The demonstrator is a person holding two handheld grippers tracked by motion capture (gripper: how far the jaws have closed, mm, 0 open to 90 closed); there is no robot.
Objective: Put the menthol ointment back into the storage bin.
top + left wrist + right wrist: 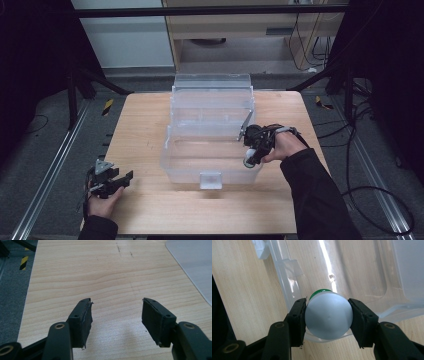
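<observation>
The right gripper (248,159) is clamped on a small round container (328,316), its two jaws pressing opposite sides of the pale grey cap; a green band shows just behind the cap in the right gripper view. The container hangs at the front right corner of the clear plastic bin (186,175), directly over the bin's rim, so that part of it lies above the interior and part above the wooden table (140,125). The bin stands at the middle of the table with its hinged lid (212,82) raised toward the far edge, and its floor appears bare. The left gripper (116,315) rests near the front left corner of the table, jaws spread wide with nothing between them, well apart from the bin. The step in hand is judged to be placing the container into the bin. Risk 1: the grip bears on a smooth curved surface with narrow pad contact, so any twist of the hand could let the container rotate or slide out. Risk 2: release at the present position could land the container on the rim, from which it may tip outward onto the table and roll toward the right edge. Risk 3: lowering without first moving inward could drive a jaw against the bin wall and shove the light, unsecured bin, since the left gripper is not steadying it
</observation>
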